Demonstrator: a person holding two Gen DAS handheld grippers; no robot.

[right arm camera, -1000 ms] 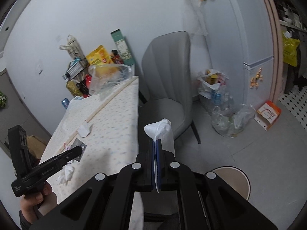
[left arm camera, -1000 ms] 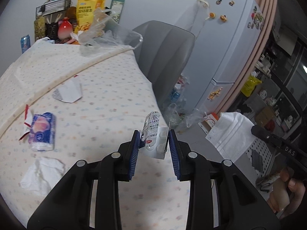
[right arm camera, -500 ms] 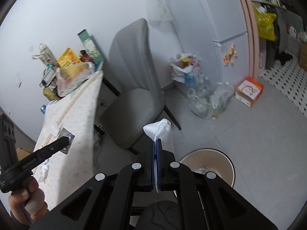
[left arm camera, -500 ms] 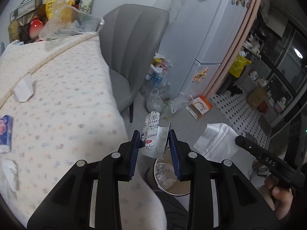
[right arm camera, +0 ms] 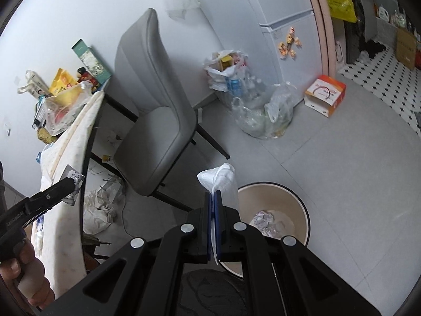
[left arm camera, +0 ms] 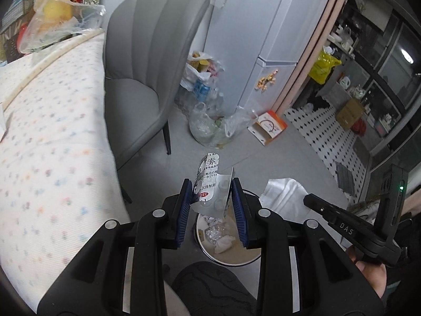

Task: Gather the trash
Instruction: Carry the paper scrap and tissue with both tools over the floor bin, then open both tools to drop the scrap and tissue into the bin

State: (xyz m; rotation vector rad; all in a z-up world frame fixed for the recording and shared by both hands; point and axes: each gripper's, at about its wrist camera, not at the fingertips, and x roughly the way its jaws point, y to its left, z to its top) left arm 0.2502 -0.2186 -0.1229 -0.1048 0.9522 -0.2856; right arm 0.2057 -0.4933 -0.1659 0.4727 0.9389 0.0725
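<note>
My left gripper point(left arm camera: 211, 197) is shut on a crumpled silver blister pack point(left arm camera: 210, 189) and holds it just above a round beige trash bin point(left arm camera: 229, 256) that has crumpled waste inside. My right gripper point(right arm camera: 213, 197) is shut on a white face mask point(right arm camera: 219, 177), held above the left rim of the same bin point(right arm camera: 302, 202). The mask also shows in the left wrist view point(left arm camera: 281, 197). The left gripper with the pack shows in the right wrist view point(right arm camera: 69, 184), beside the table edge.
A table with a dotted cloth point(left arm camera: 47, 137) is at the left, a grey chair point(left arm camera: 147, 60) beside it. Bags of bottles and trash point(left arm camera: 210, 123) and an orange box point(left arm camera: 268, 126) lie on the floor by the white fridge point(left arm camera: 276, 26). My knee point(left arm camera: 210, 287) is below the bin.
Both grippers have swung away from the table to the right and down, carrying the blister pack and the mask over the floor to the trash bin, which has come closer.
</note>
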